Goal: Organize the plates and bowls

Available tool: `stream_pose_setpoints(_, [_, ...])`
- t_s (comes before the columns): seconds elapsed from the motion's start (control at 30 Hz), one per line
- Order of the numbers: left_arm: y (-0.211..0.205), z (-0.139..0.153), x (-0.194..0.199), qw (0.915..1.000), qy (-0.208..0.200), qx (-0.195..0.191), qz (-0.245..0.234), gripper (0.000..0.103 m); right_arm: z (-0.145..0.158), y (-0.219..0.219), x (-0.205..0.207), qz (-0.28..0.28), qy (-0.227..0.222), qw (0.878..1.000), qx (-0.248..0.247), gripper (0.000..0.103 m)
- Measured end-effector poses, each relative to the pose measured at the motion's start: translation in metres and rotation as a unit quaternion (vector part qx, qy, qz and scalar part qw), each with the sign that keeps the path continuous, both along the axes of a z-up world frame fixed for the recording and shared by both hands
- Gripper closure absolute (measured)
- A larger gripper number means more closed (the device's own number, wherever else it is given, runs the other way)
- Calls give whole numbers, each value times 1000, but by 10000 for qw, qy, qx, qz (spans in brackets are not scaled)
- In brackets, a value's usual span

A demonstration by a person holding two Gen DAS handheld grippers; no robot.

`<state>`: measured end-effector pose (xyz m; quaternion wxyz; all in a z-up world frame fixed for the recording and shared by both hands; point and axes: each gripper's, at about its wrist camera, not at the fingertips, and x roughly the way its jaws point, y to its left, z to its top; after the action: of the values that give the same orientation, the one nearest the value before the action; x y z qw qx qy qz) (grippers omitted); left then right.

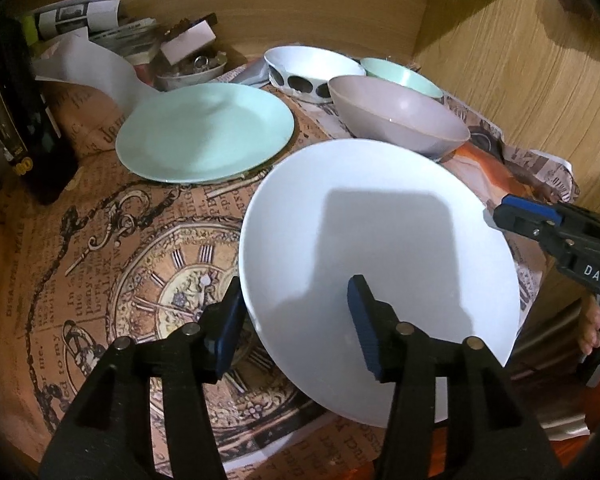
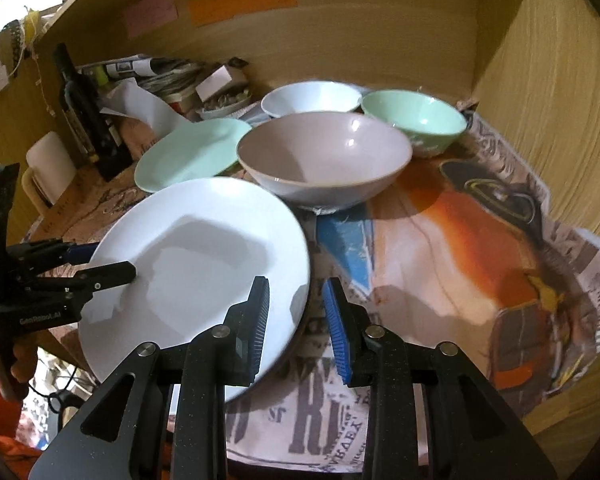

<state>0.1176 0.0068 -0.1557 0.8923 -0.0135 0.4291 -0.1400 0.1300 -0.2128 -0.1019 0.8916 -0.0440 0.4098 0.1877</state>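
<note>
A white plate (image 1: 380, 240) (image 2: 196, 264) sits tilted over the front edge of the paper-covered table. My left gripper (image 1: 296, 320) (image 2: 104, 262) straddles its near rim, one finger above and one below, with a wide gap, so it is open. My right gripper (image 2: 298, 320) (image 1: 500, 212) is shut on the plate's opposite rim. Behind lie a mint plate (image 1: 204, 132) (image 2: 188, 152), a mauve bowl (image 1: 396, 120) (image 2: 324, 160), a white bowl with dark spots (image 1: 312, 68) (image 2: 310, 98) and a green bowl (image 1: 400, 76) (image 2: 414, 120).
A dark bottle (image 1: 16, 120) (image 2: 84, 112) stands at the left. Folded papers (image 1: 84, 16), a small box and a dish of oddments (image 1: 192, 70) crowd the back left corner. Wooden walls (image 2: 540, 100) close the back and the right side.
</note>
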Motion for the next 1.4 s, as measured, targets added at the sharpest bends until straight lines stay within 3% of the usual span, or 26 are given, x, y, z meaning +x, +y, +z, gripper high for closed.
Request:
stream_pose_setpoints(0.2, [10, 18, -1, 9993, -325, -15, 176, 49, 17, 2, 5, 106, -148, 9997, 186, 75])
stream_pose_setpoints(0.4, [30, 43, -4, 9961, -737, -91, 480, 39, 35, 22, 18, 295, -387, 9985, 250, 72])
stream_pose_setpoints(0.63, [64, 77, 4, 9869, -1221, -111, 1046, 15, 54, 54, 42, 566, -615, 9960, 321, 56])
stream_pose_setpoints(0.73, [79, 85, 14, 9836, -1299, -138, 1243, 9, 60, 67, 54, 690, -679, 9948, 322, 52])
stream_pose_setpoints(1.1, [117, 71, 73, 9831, -828, -50, 1630, 7, 51, 117, 116, 1027, -279, 9943, 41, 51])
stream_pose_setpoints(1.4, [123, 34, 119, 9891, -281, 51, 1442, 7, 16, 146, 174, 1065, 427, 9930, -268, 51])
